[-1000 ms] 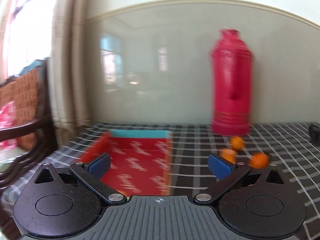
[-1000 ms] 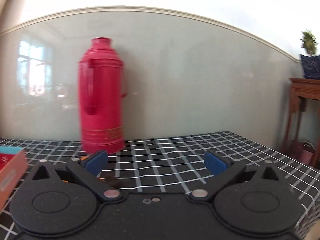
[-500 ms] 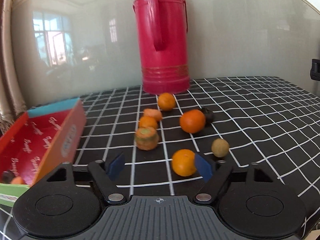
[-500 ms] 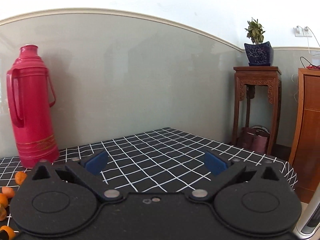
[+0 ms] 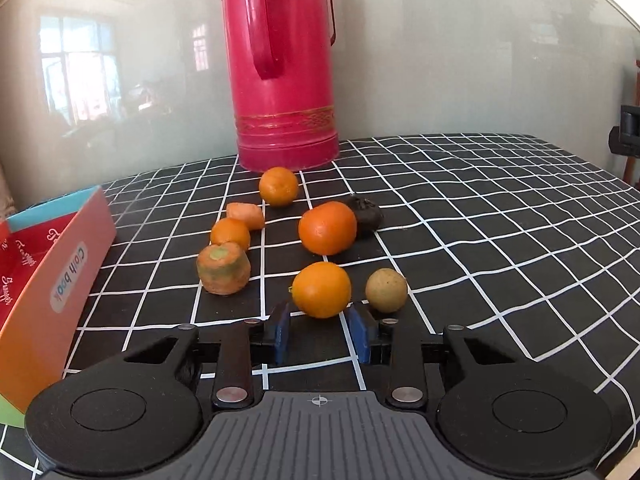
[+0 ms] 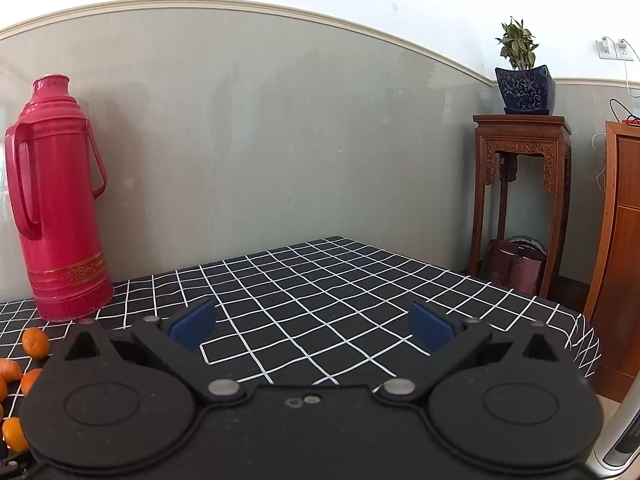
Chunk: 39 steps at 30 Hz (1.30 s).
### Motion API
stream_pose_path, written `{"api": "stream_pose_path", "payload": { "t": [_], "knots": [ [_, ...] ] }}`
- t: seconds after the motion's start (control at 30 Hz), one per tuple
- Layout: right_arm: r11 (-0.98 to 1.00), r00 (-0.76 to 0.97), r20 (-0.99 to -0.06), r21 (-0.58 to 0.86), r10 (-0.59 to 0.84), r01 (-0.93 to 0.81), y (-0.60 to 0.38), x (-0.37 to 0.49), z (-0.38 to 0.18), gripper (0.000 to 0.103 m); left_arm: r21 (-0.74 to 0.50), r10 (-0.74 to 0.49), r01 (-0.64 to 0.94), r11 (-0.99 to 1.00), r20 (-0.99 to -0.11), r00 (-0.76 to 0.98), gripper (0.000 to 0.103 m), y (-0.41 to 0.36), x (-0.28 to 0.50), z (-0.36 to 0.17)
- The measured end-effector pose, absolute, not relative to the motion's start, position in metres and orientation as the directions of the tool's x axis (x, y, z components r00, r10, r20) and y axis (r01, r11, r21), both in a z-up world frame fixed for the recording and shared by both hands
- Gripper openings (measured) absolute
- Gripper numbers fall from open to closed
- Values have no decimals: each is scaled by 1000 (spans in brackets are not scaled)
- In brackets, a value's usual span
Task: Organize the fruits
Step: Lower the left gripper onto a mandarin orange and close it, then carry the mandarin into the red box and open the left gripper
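Left wrist view: checked black tablecloth (image 5: 500,216) with white grid lines across the whole surface, grey glossy wall behind. Next in size, red thermos flask (image 5: 282,68) upright at the back, handle toward the camera. At the left edge, open red cardboard box (image 5: 48,280), orange outer wall labelled "Cash book", blue strip along its far rim. Left gripper (image 5: 320,326) low over the cloth, blue pads close either side of the nearest orange (image 5: 321,289), narrowed but not seen pressing on it; fruit apparently resting on the cloth just ahead of the fingertips. Behind it a larger orange (image 5: 327,227), touching a dark wrinkled fruit (image 5: 365,210) on its right. Cut carrot stump (image 5: 223,267) to the left, greenish top face toward the camera, touching a small orange (image 5: 230,233) behind it; a carrot piece (image 5: 246,215) further back, and another orange (image 5: 279,185) just before the flask. Small yellow-green round fruit (image 5: 386,290) just right of the nearest orange. Right wrist view: same cloth, flask (image 6: 52,204) far left, a few oranges at the lower left edge. Right gripper (image 6: 312,322) with pads wide apart, nothing between them. Carved wooden stand (image 6: 520,200) at right bearing a blue potted plant (image 6: 524,84).
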State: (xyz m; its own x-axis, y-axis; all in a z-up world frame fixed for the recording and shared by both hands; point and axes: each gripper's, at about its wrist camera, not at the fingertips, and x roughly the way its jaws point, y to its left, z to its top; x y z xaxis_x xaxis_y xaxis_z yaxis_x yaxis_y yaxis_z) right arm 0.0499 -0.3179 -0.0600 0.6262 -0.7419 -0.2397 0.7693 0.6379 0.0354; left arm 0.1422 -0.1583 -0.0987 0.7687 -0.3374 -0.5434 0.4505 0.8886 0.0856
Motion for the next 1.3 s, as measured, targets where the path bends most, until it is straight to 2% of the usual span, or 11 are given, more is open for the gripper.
{"api": "stream_pose_path", "payload": {
  "t": [0.23, 0.43, 0.47, 0.53, 0.6, 0.7, 0.77, 0.83, 0.97, 1.0, 1.3],
  "knots": [
    [682, 661, -257, 10, -705, 731, -313, 56, -63, 97, 141, -308, 437, 888, -522, 795, 34, -168, 145, -98],
    [699, 677, -225, -27, -701, 714, -308, 55, -61, 97, 83, -340, 458, 885, -559, 757, 36, -171, 160, -95],
    [701, 679, -219, -32, -701, 713, -307, 55, -60, 97, 80, -346, 465, 882, -561, 752, 40, -172, 162, -93],
    [703, 681, -214, -40, -700, 710, -305, 56, -60, 97, 106, -332, 457, 883, -546, 769, 86, -176, 162, -92],
    [708, 687, -210, -39, -695, 705, -304, 57, -60, 97, 137, -325, 450, 883, -515, 794, 93, -180, 160, -89],
    [713, 692, -207, -42, -691, 700, -302, 57, -60, 97, 108, -344, 465, 879, -533, 773, 92, -184, 167, -89],
    [716, 695, -203, -46, -690, 697, -302, 57, -60, 97, 90, -347, 465, 881, -547, 762, 85, -185, 172, -90],
    [716, 696, -195, -51, -691, 696, -302, 56, -61, 97, 63, -361, 476, 877, -568, 740, 62, -186, 177, -92],
    [715, 695, -198, -47, -691, 698, -305, 56, -61, 97, 37, -369, 478, 878, -585, 722, 46, -188, 181, -96],
    [714, 694, -200, -43, -691, 699, -305, 55, -61, 97, 33, -371, 477, 878, -583, 723, 34, -188, 181, -97],
    [712, 693, -197, -36, -693, 701, -301, 54, -61, 97, 127, -249, 340, 932, -456, 854, 34, -164, 162, -82]
  ]
}}
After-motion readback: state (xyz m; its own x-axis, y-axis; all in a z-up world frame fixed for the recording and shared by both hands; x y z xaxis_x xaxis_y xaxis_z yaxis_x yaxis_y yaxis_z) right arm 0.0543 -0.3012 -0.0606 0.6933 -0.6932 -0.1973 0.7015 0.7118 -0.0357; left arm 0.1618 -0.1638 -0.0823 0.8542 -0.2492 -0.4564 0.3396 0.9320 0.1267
